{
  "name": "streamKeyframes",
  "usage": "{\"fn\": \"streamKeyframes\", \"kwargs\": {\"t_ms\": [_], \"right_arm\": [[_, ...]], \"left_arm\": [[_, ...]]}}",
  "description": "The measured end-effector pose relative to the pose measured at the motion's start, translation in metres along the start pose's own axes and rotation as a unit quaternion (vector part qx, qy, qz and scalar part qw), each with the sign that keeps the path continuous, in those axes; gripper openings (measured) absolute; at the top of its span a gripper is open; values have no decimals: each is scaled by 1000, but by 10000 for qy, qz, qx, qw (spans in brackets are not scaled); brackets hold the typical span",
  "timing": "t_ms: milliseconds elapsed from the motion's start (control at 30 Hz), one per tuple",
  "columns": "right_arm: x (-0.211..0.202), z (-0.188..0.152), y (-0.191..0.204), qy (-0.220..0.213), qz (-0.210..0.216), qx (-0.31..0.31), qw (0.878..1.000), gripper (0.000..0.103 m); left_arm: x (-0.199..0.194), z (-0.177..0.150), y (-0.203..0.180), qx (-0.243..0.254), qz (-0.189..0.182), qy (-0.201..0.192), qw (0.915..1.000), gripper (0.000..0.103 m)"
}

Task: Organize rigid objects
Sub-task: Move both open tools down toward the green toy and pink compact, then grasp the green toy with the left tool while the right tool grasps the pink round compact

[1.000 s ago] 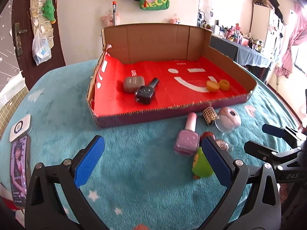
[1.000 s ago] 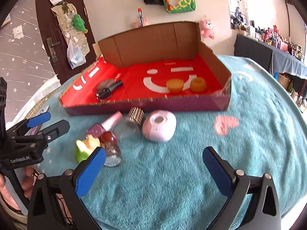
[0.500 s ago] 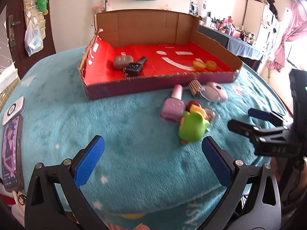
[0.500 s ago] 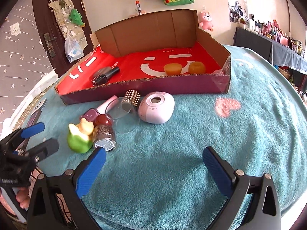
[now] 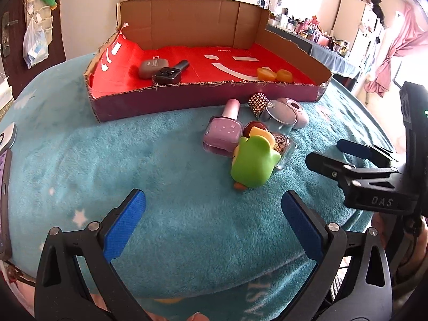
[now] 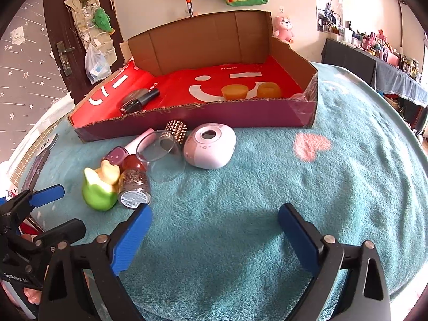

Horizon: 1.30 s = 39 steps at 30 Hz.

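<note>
Grippers left (image 5: pixel 212 223), right (image 6: pixel 214 230) both spread, empty; grey case (image 5: pixel 152 67) clear only from left wrist.

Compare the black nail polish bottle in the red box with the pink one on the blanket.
The black nail polish bottle lies inside the red cardboard box; the pink nail polish bottle lies outside on the teal blanket. The black one has a black cap, the pink one a pale pink cap. Both lie on their sides.
</note>
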State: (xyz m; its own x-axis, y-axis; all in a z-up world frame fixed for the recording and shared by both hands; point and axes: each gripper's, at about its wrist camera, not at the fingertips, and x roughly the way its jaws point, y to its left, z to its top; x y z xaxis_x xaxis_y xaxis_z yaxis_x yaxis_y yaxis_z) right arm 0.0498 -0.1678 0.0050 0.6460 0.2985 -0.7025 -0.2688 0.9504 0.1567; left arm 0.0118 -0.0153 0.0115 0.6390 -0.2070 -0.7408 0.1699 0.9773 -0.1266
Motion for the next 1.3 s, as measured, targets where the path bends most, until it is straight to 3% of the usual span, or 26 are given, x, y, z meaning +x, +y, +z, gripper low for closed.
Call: {"fn": "streamKeyframes", "kwargs": {"t_ms": [733, 1033, 1300], "right_arm": [[26, 23, -2, 40, -436, -397, 9982, 90], [37, 39, -1, 147, -402, -372, 9984, 81], [43, 53, 7, 195, -252, -447, 9985, 62]], "left_arm": [[26, 16, -6, -10, 181, -1, 9998, 102], [28, 21, -14, 124, 18, -1, 9999, 83], [24, 22, -17, 227, -266, -2, 9994, 58]]}}
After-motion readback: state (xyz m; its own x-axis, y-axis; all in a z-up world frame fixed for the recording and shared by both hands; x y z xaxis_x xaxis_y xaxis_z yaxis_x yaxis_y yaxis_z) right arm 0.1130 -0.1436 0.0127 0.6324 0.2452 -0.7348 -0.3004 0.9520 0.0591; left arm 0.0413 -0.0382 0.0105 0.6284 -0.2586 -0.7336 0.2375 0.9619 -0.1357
